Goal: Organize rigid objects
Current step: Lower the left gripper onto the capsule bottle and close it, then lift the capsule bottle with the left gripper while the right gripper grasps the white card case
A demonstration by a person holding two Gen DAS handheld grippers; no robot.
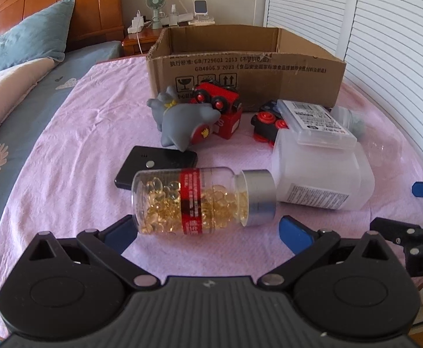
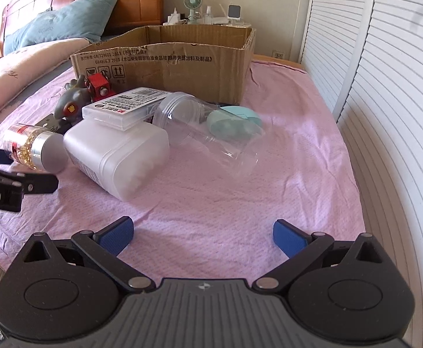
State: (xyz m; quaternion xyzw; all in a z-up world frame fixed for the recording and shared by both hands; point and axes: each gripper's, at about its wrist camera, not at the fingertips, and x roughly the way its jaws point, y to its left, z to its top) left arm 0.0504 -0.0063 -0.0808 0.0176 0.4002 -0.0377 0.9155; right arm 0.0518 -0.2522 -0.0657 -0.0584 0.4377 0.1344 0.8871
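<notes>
Both jaws are spread wide, with nothing gripped. Just ahead of the left gripper (image 1: 208, 229), a capsule bottle (image 1: 199, 200) is seen lying on its side on the pink cloth (image 1: 80, 145), its silver cap touching a white plastic container (image 1: 321, 174). The right gripper (image 2: 202, 232) is held over bare cloth. Behind the bottle, a grey toy (image 1: 182, 119), a red toy vehicle (image 1: 220, 101) and an open cardboard box (image 1: 246, 66) are found.
</notes>
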